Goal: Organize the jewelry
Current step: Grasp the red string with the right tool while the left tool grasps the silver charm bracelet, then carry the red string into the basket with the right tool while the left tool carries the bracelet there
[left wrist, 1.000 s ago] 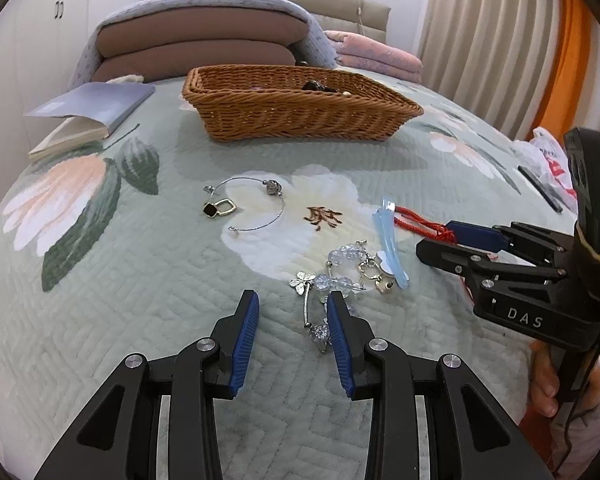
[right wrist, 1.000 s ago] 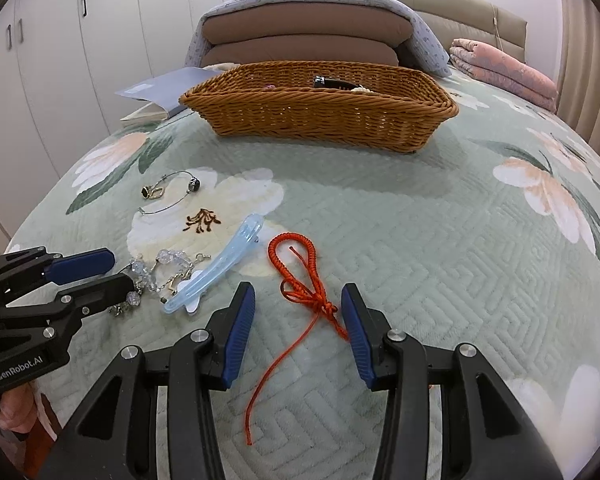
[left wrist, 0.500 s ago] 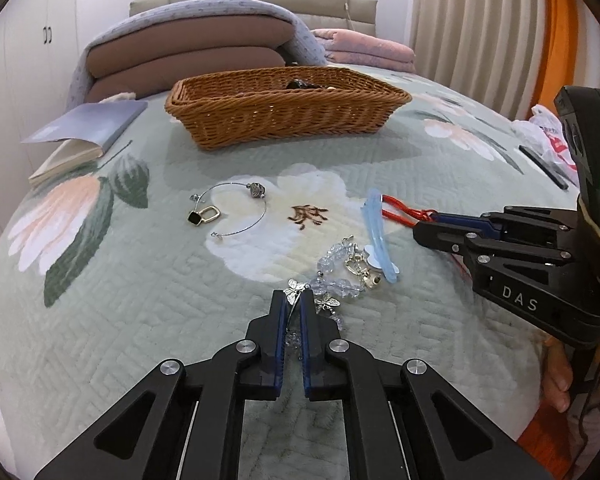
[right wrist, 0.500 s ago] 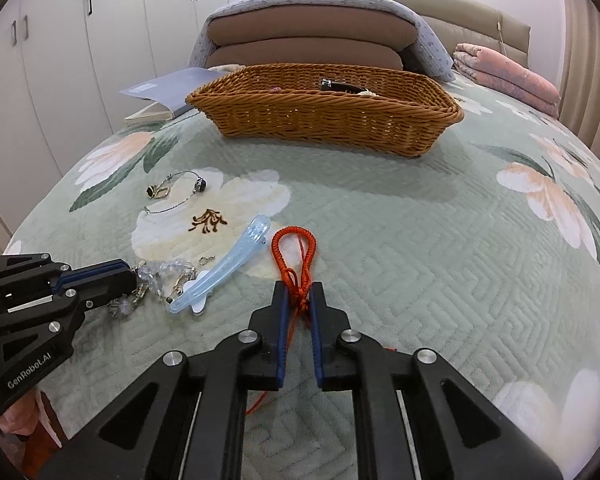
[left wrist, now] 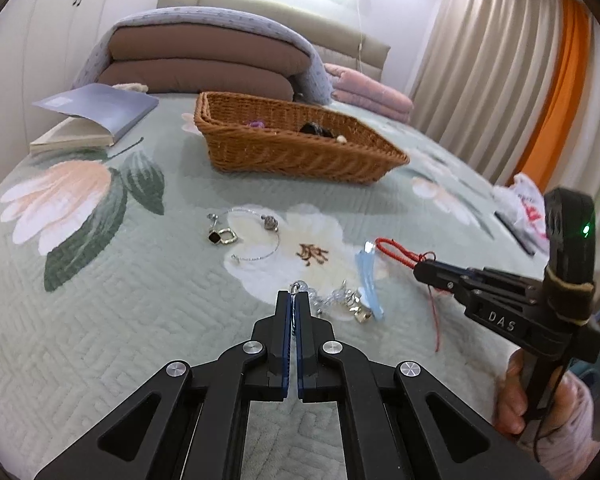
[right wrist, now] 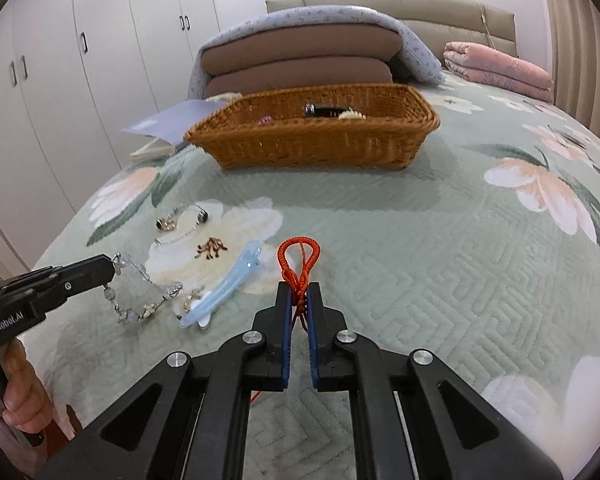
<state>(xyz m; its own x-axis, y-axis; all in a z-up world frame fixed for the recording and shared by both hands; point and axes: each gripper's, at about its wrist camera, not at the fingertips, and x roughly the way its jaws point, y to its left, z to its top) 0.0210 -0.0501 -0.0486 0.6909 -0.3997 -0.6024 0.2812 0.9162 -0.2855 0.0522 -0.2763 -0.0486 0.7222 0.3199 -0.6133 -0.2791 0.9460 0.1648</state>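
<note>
Wicker basket [right wrist: 312, 142] sits well beyond both clamped claws.

R gripper [right wrist: 298, 300] clamps red cord [right wrist: 299, 258].

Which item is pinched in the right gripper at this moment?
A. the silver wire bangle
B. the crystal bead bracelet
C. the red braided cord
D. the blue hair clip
C: the right gripper is shut on the red braided cord, whose loop sticks out past the fingertips, while the left gripper holds the crystal bead bracelet.
</note>
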